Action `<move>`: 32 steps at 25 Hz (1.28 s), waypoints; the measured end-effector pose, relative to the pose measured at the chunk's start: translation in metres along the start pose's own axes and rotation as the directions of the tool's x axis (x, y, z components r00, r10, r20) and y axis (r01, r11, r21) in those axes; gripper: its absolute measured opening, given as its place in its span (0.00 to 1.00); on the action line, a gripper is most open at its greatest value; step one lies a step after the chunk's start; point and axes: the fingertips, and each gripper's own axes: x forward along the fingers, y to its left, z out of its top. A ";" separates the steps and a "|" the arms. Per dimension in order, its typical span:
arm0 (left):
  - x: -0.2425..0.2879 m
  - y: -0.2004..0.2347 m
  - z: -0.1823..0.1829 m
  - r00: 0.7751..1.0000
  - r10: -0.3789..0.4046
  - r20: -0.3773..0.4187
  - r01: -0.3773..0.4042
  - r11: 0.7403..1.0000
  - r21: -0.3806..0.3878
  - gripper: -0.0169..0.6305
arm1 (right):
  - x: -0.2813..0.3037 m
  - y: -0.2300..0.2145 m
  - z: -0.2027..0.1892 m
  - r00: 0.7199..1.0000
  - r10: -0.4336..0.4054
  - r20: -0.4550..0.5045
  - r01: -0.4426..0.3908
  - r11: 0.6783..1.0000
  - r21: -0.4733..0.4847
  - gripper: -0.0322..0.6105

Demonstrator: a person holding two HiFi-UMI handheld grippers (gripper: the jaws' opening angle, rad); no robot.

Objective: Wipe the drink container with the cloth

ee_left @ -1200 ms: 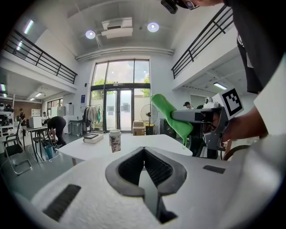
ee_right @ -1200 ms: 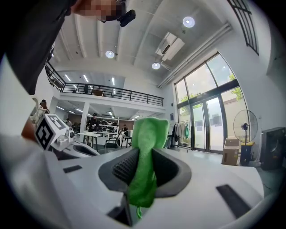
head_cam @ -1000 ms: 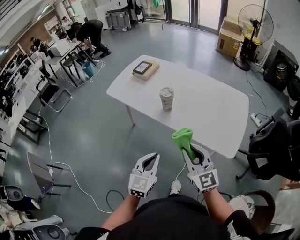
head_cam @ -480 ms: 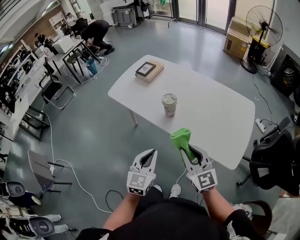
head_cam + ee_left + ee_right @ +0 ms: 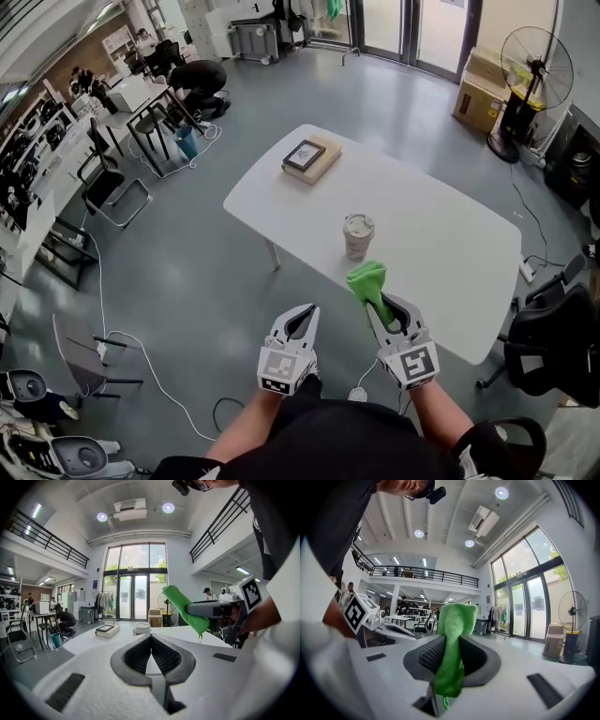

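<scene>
The drink container (image 5: 358,236), a lidded paper cup, stands upright near the middle of the white table (image 5: 441,244). My right gripper (image 5: 382,302) is shut on a green cloth (image 5: 367,279), which sticks up past its tips just short of the cup, near the table's front edge. In the right gripper view the cloth (image 5: 453,639) hangs pinched between the jaws. My left gripper (image 5: 304,310) hovers over the floor to the left, shut and empty. The left gripper view shows the cup (image 5: 141,628) ahead and the cloth (image 5: 182,605) to the right.
A framed picture on a book (image 5: 310,157) lies at the table's far left end. Office chairs (image 5: 548,342) stand at the right, a fan (image 5: 534,66) and cardboard boxes (image 5: 480,94) behind. A person (image 5: 192,80) crouches by desks far left. Cables run across the grey floor (image 5: 169,309).
I have stepped closer to the table, so the cup now sits just beyond the cloth's tip. Both grippers keep their pose and grip.
</scene>
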 end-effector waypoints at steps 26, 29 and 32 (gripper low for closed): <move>0.073 0.132 -0.013 0.975 -0.221 -0.032 0.221 0.975 0.020 0.05 | 0.149 -0.025 -0.014 0.968 -0.227 -0.105 0.227 0.974 -0.012 0.20; 0.082 0.133 -0.014 0.977 -0.208 -0.044 0.209 0.978 0.018 0.05 | 0.154 -0.028 -0.026 0.971 -0.204 -0.124 0.206 0.979 0.007 0.20; 0.090 0.136 -0.013 0.981 -0.190 -0.042 0.190 0.982 0.003 0.05 | 0.164 -0.029 -0.033 0.975 -0.171 -0.141 0.174 0.985 0.005 0.20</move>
